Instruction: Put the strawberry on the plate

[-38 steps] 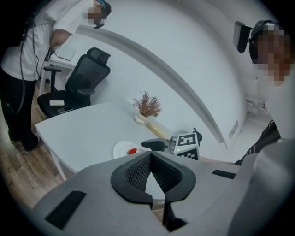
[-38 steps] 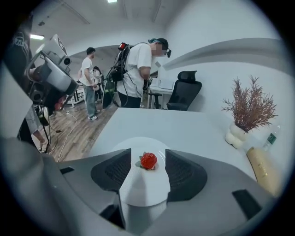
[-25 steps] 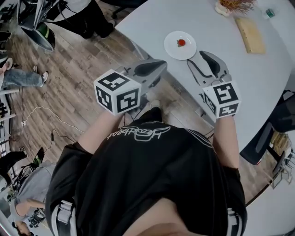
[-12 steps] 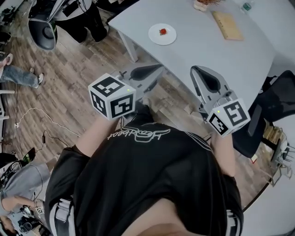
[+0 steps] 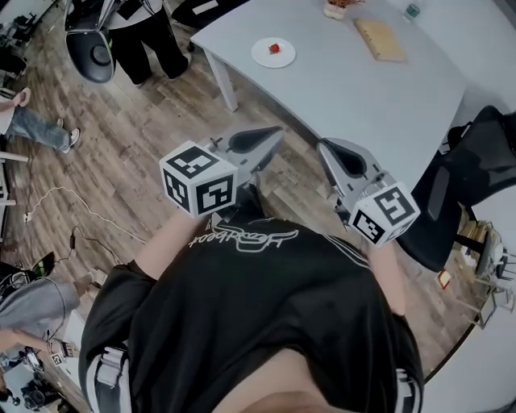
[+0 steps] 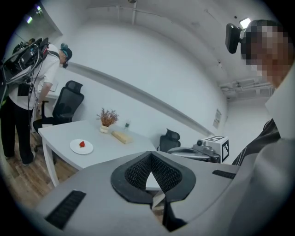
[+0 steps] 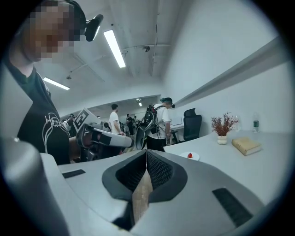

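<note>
The red strawberry (image 5: 274, 47) lies on the small white plate (image 5: 264, 58) near the far left corner of the grey table (image 5: 379, 105). Both grippers hang over the wooden floor, well short of the table and far from the plate. My left gripper (image 5: 272, 133) is shut with nothing between its pads. My right gripper (image 5: 322, 148) is also shut and empty. The plate (image 6: 76, 148) with the strawberry (image 6: 82, 144) is small and distant in the left gripper view beyond the shut gripper (image 6: 150, 156). In the right gripper view the strawberry (image 7: 189, 155) sits past the shut gripper (image 7: 146, 152).
A tan book (image 5: 380, 39), a vase of dried flowers (image 5: 339, 7) and a bottle (image 5: 413, 10) stand at the table's far side. A black office chair (image 5: 484, 177) is at the right. A person (image 5: 141, 32) stands by the table's left corner; cables lie on the floor at the left.
The view has backed away from the table, so the plate is now far off. Both grippers came off the table's edge. The right gripper's jaws have gone from open to shut.
</note>
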`<state>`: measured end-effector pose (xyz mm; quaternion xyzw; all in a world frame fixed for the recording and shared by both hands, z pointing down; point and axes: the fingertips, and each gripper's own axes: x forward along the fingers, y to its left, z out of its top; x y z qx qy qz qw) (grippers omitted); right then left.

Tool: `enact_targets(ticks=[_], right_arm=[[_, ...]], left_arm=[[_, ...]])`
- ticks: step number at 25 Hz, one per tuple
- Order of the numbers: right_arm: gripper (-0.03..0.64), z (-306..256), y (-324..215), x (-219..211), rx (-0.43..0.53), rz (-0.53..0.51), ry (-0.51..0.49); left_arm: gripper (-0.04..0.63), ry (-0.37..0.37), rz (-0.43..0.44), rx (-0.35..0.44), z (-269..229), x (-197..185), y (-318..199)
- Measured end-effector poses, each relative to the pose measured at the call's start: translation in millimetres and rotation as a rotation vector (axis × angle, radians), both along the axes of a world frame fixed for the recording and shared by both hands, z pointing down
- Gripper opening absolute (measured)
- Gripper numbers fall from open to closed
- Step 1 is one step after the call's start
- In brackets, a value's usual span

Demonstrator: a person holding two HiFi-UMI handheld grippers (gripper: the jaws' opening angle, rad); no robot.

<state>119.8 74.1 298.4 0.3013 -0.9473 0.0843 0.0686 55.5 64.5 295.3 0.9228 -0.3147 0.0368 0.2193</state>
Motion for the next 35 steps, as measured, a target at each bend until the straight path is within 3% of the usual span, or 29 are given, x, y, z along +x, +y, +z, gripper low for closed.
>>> enact_targets(ticks=[11, 35], right_arm=[[0.008, 0.5, 20.9, -2.8, 0.012, -0.003, 0.004], [0.008, 14.3, -29.6, -59.1, -0.018, -0.059, 0.029]], left_arm=[[0.006, -0.008, 0.007, 0.005, -2.6, 3.1, 25.1], [0.006, 0.009, -0.053, -0.031, 11.2, -50.1, -25.0]])
